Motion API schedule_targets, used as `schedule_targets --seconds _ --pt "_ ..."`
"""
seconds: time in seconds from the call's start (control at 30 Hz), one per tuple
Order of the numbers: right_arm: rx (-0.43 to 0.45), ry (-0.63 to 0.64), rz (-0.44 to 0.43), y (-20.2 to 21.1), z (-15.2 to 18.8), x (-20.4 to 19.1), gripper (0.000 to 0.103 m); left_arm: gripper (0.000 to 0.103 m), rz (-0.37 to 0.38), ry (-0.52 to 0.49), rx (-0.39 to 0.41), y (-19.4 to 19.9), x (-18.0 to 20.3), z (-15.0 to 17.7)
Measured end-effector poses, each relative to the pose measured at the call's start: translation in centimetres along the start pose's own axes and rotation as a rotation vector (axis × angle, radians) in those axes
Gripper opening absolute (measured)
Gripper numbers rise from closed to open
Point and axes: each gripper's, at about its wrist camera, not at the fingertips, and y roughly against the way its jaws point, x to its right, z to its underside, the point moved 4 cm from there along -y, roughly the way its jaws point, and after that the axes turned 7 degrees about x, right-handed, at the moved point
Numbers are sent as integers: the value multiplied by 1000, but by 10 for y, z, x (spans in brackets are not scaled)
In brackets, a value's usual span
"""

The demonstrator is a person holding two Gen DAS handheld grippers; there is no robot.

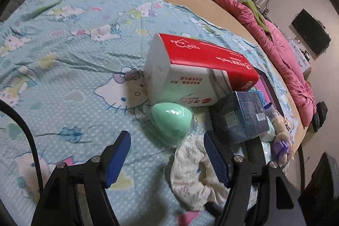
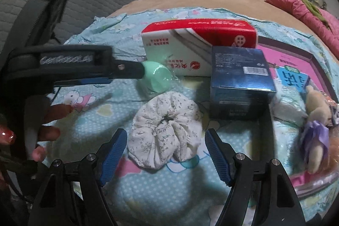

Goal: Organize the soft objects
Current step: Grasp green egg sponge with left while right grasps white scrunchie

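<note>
Pink tray holds tissue pack, plush toy.

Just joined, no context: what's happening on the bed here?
A person holds a claw in each hand over a cartoon-print sheet. The right claw is open, lined up with a rolled white floral cloth just ahead of its tips. The left claw is open near a green egg-shaped sponge in clear wrap. Nothing is gripped. A red-and-white tissue pack and blue box sit behind.
</note>
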Motion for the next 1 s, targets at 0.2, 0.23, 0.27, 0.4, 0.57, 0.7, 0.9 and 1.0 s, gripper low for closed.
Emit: schedule_targets --seconds 0.2,0.23,0.27,0.4,0.57,0.7,0.9,1.0 --pt "-32 52 26 -28 4 -9 77 71 35 13 -25 -23 -2 -7" --pt "-42 54 31 -33 6 -9 77 71 41 17 -32 -27 -3 -7" --pt "-48 55 35 -37 6 -10 77 71 51 20 -36 -29 -4 -8" --pt "-46 119 78 -48 7 -16 55 70 71 25 -40 -38 -6 -10" --pt "-64 147 36 -48 10 -18 33 65 89 69 -24 -43 -12 -15" --pt "-65 121 1 -43 8 -14 22 52 109 87 -36 -48 -13 -16" --pt "-45 123 -26 -26 2 -5 21 45 107 59 -5 -45 -8 -13" --pt "-18 130 -32 -18 -5 -4 21 44 102 52 12 -37 -7 -11"
